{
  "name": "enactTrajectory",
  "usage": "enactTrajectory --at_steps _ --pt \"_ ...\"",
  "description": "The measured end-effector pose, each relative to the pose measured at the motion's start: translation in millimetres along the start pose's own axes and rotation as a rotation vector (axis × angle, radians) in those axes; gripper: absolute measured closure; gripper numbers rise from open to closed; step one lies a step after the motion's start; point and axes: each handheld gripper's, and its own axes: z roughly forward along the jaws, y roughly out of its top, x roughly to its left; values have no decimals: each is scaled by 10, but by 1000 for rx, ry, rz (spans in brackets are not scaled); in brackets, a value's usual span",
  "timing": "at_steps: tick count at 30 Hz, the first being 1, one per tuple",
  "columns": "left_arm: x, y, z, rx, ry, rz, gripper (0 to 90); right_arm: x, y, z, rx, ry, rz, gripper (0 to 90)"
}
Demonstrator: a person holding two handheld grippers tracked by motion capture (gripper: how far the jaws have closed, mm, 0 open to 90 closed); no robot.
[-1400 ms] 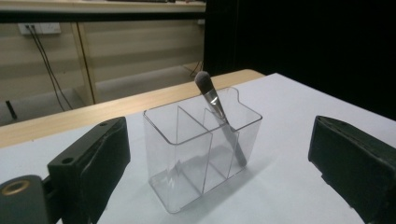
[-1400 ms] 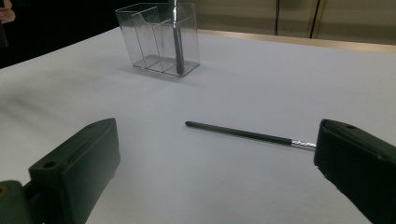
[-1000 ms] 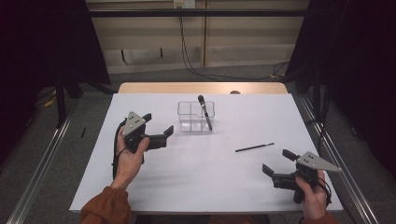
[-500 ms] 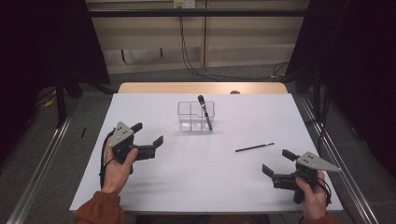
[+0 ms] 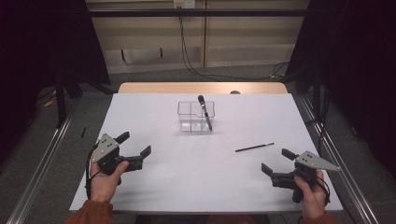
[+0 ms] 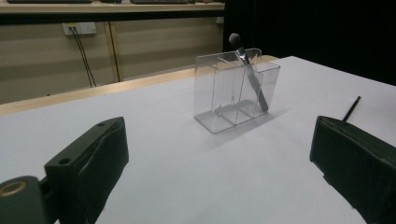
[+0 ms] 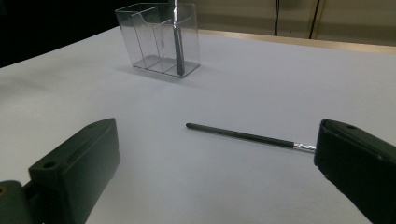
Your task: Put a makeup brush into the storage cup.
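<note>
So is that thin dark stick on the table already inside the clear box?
No, the thin stick lies flat on the white table, apart from the clear box, which holds a different brush.

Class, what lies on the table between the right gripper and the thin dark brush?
Nothing: in the right gripper view, bare white table separates the right gripper from the brush.

Thin dark pencil flat on table, near right edge.
</note>
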Motion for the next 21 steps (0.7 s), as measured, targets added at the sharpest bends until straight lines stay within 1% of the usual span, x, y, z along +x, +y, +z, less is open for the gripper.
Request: enactTrajectory --at_steps 4,7,9,10,12,17,19,20,21 --pt "2 -31 -60 1 18 -24 39 -6 1 8 2 -3 8 0" --pt "-7 -53 -120 4 24 -19 35 -8 -4 -9 -3 -8 10 0" --pt "-16 -68 -157 8 39 -16 32 -10 -7 -22 -7 -12 12 0" --pt "-19 -77 -172 4 33 -21 29 -12 -9 -31 -11 -14 14 0" --pt "-31 -94 -211 3 38 -21 29 -13 -9 -34 -16 -18 16 0" --pt "-46 -145 -281 15 33 -20 30 -9 -6 -31 -17 -16 13 0" --pt "-60 -154 -303 10 34 -23 30 -8 -6 -34 -19 -16 12 0" --pt "-64 -157 -318 12 36 -18 30 -10 -8 -38 -18 -15 11 0" --pt "-69 -161 -326 7 31 -22 30 -12 -8 -41 -18 -16 12 0"
